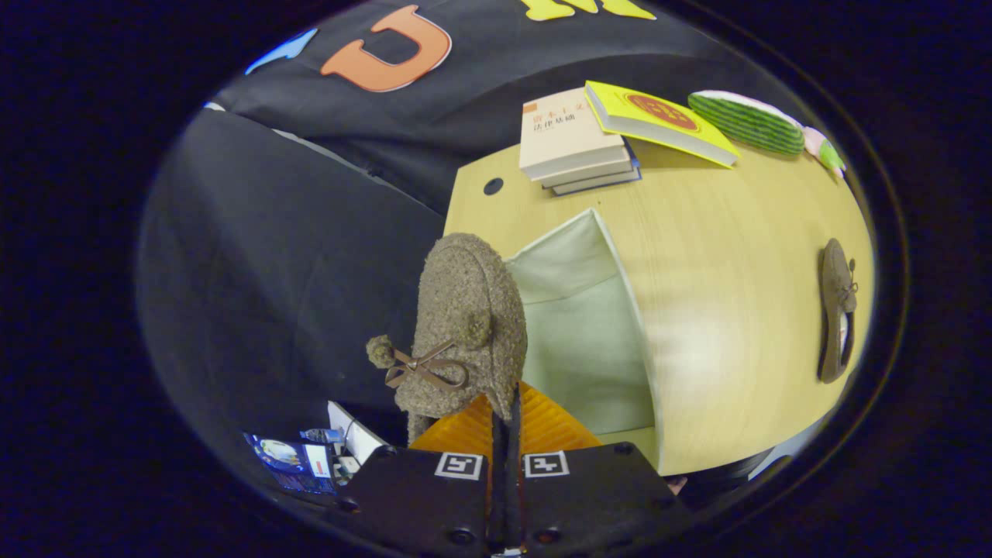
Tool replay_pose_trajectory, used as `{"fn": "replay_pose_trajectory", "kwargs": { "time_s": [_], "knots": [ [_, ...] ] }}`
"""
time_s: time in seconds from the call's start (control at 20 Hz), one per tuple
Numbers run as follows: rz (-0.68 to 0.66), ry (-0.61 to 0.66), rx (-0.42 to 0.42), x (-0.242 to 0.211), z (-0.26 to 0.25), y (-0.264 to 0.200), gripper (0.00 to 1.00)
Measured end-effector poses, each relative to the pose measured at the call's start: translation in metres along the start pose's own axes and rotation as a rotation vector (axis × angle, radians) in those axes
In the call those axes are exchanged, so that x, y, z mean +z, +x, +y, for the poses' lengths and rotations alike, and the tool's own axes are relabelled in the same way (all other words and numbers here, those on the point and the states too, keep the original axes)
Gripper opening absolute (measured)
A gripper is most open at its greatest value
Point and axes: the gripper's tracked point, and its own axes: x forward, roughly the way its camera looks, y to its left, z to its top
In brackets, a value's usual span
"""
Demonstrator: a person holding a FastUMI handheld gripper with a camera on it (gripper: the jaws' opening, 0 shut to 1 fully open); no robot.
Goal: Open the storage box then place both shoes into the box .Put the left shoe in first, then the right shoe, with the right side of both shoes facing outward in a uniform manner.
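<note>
Gripper [505, 418] clenched on the rim of a fuzzy brown shoe [463, 325], fingers pressed nearly together, shoe standing up from them with its bow facing the camera. Open storage box [589, 341] just beyond at one o'clock, pale inside, apparently nothing in it. Second shoe [837, 318] on the wooden table [721, 263] at three o'clock. Stacked books [577, 143] at twelve.
</note>
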Motion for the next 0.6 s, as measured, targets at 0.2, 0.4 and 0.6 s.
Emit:
{"fn": "replay_pose_trajectory", "kwargs": {
  "time_s": [0.2,0.4,0.6],
  "knots": [
    [0.076,0.016,-0.025,-0.016,-0.007,0.031,0.06],
    [0.118,0.013,-0.043,-0.025,-0.013,0.052,0.06],
    [0.143,0.014,-0.042,-0.029,-0.022,0.066,0.08]
  ]
}}
